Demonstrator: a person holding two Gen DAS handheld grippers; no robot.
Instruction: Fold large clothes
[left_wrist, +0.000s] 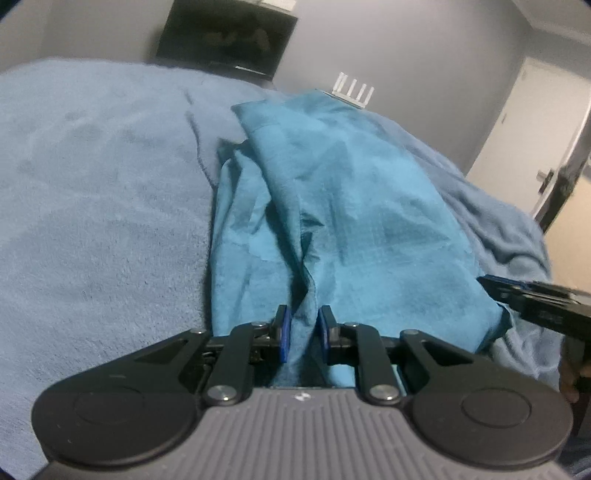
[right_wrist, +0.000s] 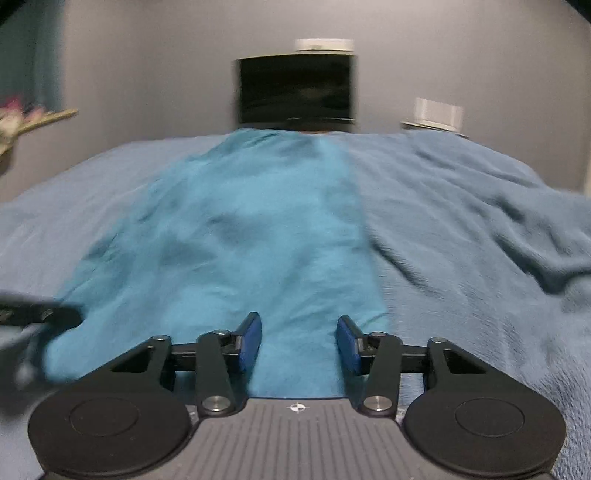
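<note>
A: Identify the type of location.

B: Domestic bedroom. The main surface is a bed (right_wrist: 461, 229) covered with a soft, fleecy grey-blue blanket (left_wrist: 96, 206), extending ahead of the jaws and to both sides.

A: List supporting evidence.

B: A teal garment (right_wrist: 251, 229) lies spread on the blanket, directly ahead of the jaws. Beyond the far edge of the bed stands a dark screen (right_wrist: 295, 92) against a plain grey wall (right_wrist: 147, 66). To the right of the screen sits a white device with upright antennas (left_wrist: 352, 90), apparently a router. Far right of the left jaws, a white door (left_wrist: 535, 147) with a handle stands ajar.
</note>
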